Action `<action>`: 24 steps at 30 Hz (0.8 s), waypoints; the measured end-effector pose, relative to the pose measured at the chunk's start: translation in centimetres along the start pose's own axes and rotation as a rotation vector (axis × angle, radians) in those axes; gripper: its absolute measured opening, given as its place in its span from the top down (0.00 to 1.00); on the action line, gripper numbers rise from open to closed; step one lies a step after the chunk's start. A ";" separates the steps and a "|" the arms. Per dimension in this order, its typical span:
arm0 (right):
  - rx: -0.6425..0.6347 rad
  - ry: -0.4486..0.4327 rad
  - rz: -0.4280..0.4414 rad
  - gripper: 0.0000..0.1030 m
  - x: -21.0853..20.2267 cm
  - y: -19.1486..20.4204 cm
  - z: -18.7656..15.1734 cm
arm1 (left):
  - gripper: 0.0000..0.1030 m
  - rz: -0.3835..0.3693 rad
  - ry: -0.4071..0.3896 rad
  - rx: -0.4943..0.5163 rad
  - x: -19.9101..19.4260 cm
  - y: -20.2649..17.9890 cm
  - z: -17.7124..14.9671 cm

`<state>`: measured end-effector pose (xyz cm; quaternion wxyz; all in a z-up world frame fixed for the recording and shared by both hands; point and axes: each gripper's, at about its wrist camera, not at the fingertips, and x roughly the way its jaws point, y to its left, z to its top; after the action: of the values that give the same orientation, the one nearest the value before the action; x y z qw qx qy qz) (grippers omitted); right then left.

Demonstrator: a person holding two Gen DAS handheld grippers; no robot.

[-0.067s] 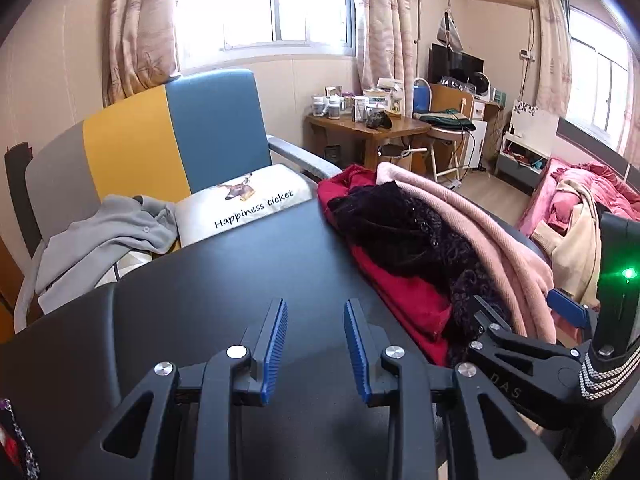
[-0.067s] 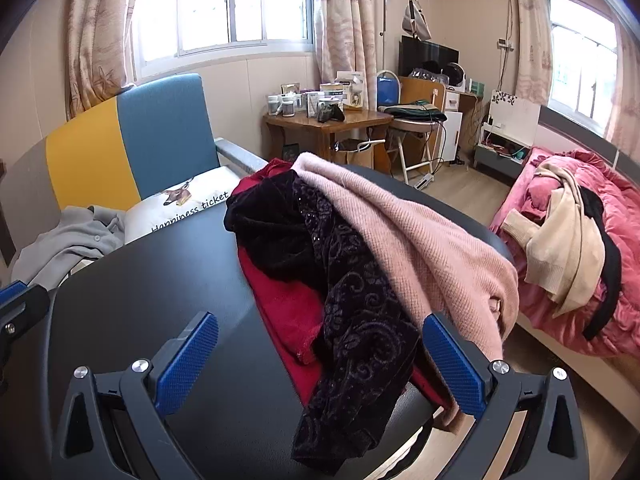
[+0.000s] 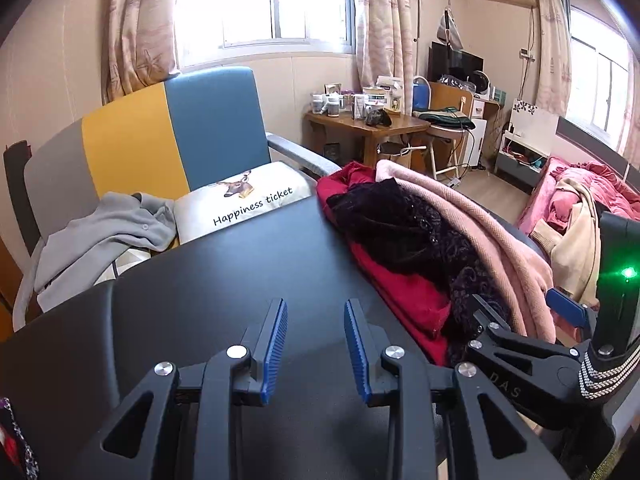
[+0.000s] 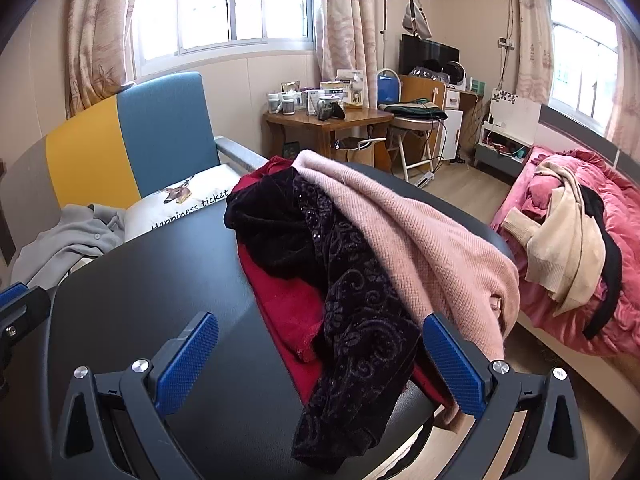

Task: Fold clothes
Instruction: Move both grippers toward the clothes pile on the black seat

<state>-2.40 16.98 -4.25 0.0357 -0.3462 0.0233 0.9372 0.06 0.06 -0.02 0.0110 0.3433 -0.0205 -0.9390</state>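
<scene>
A pile of clothes lies on the right half of a black round table [image 4: 152, 280]. A pink knit sweater [image 4: 420, 240] is on top, over a dark patterned velvet garment [image 4: 360, 312] and a red garment [image 4: 288, 304]. The dark garment's end hangs over the near table edge. My right gripper [image 4: 320, 360] is wide open, its blue pads on either side of the pile's near end. My left gripper [image 3: 316, 344] hovers over the bare table [image 3: 240, 280], left of the pile, open by a narrow gap with nothing between its pads. The left wrist view also shows the sweater [image 3: 480, 224] and the right gripper's body [image 3: 520, 344].
Behind the table is a yellow and blue armchair [image 3: 176, 128] with a grey garment [image 3: 104, 236] and a white cushion [image 3: 248, 204]. A cluttered wooden table [image 4: 328, 120] and a stool [image 4: 416, 124] stand farther back. A pink bed [image 4: 580, 240] with a cream garment is on the right.
</scene>
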 end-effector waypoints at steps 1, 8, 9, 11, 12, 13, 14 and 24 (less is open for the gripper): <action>0.000 0.001 0.000 0.00 0.1 0.0 -0.1 | 0.71 0.001 -0.002 0.000 0.0 0.0 -0.1; -0.003 0.007 0.001 0.00 0.5 0.2 -0.8 | 0.71 -0.010 0.048 -0.015 0.6 0.0 -0.6; -0.003 0.008 0.001 0.00 0.6 0.3 -0.9 | 0.71 -0.012 0.048 -0.020 0.6 0.4 -0.9; -0.004 0.010 0.001 0.00 0.8 0.3 -1.1 | 0.71 -0.017 0.053 -0.021 0.7 0.9 -1.3; -0.006 0.012 0.001 0.00 0.8 0.4 -1.2 | 0.69 -0.021 0.061 -0.016 1.0 0.9 -1.5; -0.010 0.016 0.000 0.00 0.9 0.4 -1.3 | 0.69 -0.025 0.072 -0.015 1.2 1.1 -1.7; -0.013 0.019 -0.002 0.00 1.0 0.4 -1.3 | 0.69 -0.028 0.087 -0.019 1.6 1.3 -2.2; -0.048 0.055 -0.010 0.00 1.9 0.6 -1.9 | 0.66 0.060 0.184 -0.031 4.4 5.0 -8.1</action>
<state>-2.66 16.31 -6.98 0.0312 -0.3727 0.0001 0.9274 1.94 -5.29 -8.78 0.0464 0.4272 -0.0152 -0.9028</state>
